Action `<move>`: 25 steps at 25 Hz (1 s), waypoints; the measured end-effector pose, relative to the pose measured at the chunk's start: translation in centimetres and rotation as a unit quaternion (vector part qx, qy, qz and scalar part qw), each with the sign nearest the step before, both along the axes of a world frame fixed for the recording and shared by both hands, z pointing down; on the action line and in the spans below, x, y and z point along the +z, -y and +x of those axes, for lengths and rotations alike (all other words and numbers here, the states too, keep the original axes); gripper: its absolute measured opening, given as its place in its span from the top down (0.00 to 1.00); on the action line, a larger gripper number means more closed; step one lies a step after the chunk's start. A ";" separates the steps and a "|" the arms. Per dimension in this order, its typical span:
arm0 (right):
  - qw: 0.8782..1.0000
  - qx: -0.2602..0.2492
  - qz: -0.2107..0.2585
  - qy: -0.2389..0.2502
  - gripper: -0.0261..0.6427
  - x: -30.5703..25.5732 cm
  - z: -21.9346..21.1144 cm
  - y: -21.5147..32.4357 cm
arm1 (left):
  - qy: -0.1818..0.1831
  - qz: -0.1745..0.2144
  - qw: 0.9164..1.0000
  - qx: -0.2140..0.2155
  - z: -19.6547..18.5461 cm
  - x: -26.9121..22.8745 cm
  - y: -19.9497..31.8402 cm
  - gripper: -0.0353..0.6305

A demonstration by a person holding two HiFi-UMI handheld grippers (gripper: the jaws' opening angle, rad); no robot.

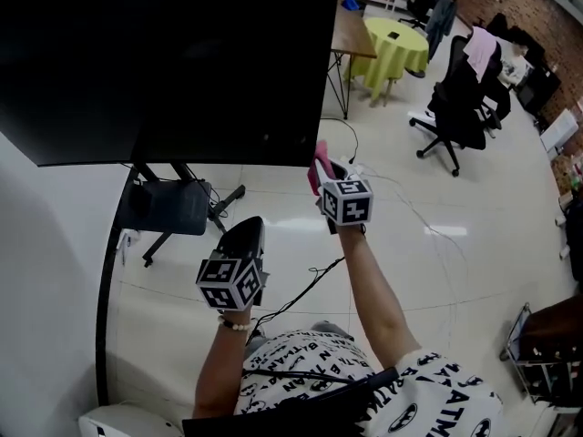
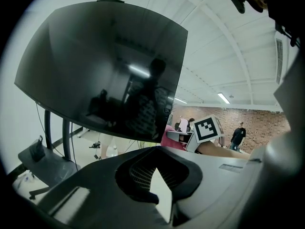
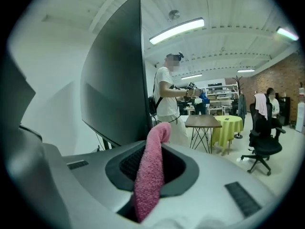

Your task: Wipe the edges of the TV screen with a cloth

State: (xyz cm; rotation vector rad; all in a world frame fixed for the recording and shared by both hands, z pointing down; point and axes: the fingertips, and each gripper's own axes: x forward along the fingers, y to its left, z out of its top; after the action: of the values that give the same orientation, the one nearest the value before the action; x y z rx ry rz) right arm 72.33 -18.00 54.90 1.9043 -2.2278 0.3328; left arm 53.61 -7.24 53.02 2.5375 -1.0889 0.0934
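The TV (image 1: 164, 62) fills the upper left of the head view, a dark screen on a black stand (image 1: 168, 203). The right hand-held gripper (image 1: 326, 173) is raised to the screen's lower right corner, its jaws clamped on a pink cloth (image 1: 316, 164). The cloth's free end sticks up at that corner. Whether it touches the edge cannot be told.

In the right gripper view the cloth (image 3: 150, 175) runs up through the closed jaws of the hand-held gripper (image 3: 158, 147). Its tip lies just beside the lower edge of the TV (image 3: 116, 80), which is seen edge-on at centre left.

The left hand-held gripper (image 1: 250, 230) sits lower, at centre frame below the screen and apart from it. In its own view this gripper (image 2: 157, 149) has its jaws together with nothing between them, and the TV (image 2: 105, 66) fills the upper left.

In the upper right of the head view stand a yellow-draped table (image 1: 396, 48) and a black office chair (image 1: 460, 98).
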 end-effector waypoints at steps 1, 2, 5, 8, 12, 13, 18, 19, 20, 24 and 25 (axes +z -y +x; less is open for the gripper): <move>1.000 -0.004 0.005 -0.001 0.86 -0.3 0.1 0.1 | -0.001 0.003 1.000 -0.002 0.0 -0.3 0.0 0.97; 1.000 -0.007 0.011 -0.002 0.86 -0.7 0.1 0.1 | -0.002 0.006 1.000 -0.004 0.1 -0.6 0.0 0.97; 0.999 -0.014 0.035 -0.014 0.86 -2.6 0.0 0.0 | -0.003 0.019 1.000 -0.013 0.0 -1.7 0.3 0.97; 0.998 -0.020 0.053 -0.042 0.86 -4.6 -0.3 0.2 | 0.004 0.034 0.999 -0.021 0.0 -3.2 1.3 0.96; 0.994 -0.024 0.077 -0.079 0.86 -7.9 -0.5 0.3 | -0.004 0.040 0.999 -0.014 0.8 -6.1 2.6 0.97; 0.992 -0.025 0.083 -0.090 0.86 -8.8 -0.7 0.3 | -0.009 0.044 0.999 -0.013 0.8 -7.2 3.0 0.96; 0.987 -0.017 0.118 -0.110 0.86 -13.1 -1.1 0.3 | -0.017 0.072 0.997 -0.013 0.7 -11.7 4.8 0.96; 0.986 -0.012 0.127 -0.110 0.86 -14.2 -1.2 0.4 | -0.019 0.078 0.997 -0.008 0.8 -12.6 5.0 0.97; 0.984 -0.005 0.137 -0.110 0.86 -15.3 -1.2 0.5 | -0.020 0.084 0.996 -0.001 0.9 -13.4 5.2 0.96; 0.977 0.033 0.164 -0.133 0.86 -19.9 -1.5 0.1 | -0.021 0.112 0.993 0.030 0.9 -16.8 4.9 0.96; 0.974 0.041 0.170 -0.143 0.86 -21.0 -1.7 0.0 | -0.024 0.119 0.992 0.039 0.7 -17.6 4.8 0.96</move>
State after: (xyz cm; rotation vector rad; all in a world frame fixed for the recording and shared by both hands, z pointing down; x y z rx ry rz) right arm 70.62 -18.02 33.85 2.0538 -2.1183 -0.3184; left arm 54.31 -12.04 35.38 2.7776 -1.0375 -0.0822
